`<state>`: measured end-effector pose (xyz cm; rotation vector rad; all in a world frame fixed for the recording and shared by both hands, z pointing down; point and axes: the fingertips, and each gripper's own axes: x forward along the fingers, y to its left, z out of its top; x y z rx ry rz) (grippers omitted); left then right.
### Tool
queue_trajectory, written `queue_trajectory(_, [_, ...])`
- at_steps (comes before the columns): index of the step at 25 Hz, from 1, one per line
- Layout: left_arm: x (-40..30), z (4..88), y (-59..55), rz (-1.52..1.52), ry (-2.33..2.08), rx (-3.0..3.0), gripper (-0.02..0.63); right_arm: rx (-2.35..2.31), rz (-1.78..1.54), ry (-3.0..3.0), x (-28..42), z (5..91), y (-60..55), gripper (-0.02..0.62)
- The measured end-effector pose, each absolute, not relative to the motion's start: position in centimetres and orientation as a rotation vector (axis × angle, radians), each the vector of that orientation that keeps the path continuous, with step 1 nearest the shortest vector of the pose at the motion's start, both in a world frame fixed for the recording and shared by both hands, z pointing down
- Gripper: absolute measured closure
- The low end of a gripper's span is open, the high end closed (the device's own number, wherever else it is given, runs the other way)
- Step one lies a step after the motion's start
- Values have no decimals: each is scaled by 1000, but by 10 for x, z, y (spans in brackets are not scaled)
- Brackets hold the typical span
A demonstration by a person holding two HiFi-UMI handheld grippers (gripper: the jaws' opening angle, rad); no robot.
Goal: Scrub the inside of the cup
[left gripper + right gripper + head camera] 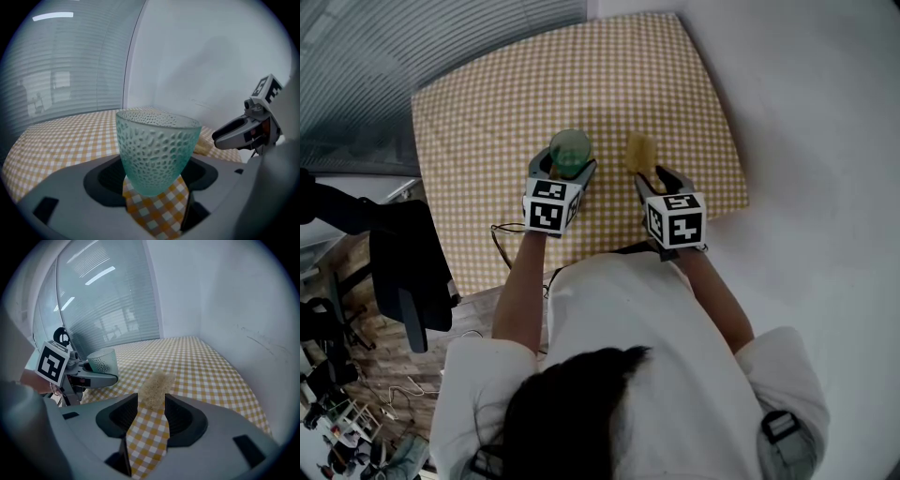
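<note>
The cup point(571, 152), pale green dimpled glass, stands upright near the middle of the bench point(487, 122), mouth up. The left tool point(566, 165) is clenched on its lower sides. Just right of it lies a tan sponge point(638, 150); the right tool point(664, 178) is released, its jaws wide, the sponge's near end at their mouth. The only print is the black-and-white square markers on the 2 cubes point(549, 208). Open checked cloth runs far and left of the cup. The bench's right edge is near the sponge, with a white wall point(806, 112) beyond. A dark chair point(408, 262) stands off the near-left corner.
</note>
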<state>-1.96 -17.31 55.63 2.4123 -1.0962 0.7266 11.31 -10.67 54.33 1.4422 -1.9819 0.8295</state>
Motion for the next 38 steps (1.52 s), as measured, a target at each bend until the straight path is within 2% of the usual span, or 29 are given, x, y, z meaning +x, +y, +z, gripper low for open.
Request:
queue_trajectory(25, [-21, 574, -160, 865, -1037, 2340, 254, 1420, 921, -1966, 106, 560, -90, 417])
queue_trajectory(33, [-26, 564, -151, 778, -1046, 2295, 247, 1409, 965, -2010, 104, 554, -95, 414])
queue_trajectory(38, [-29, 547, -133, 618, -1062, 2227, 247, 1354, 1007, -2055, 96, 552, -94, 408])
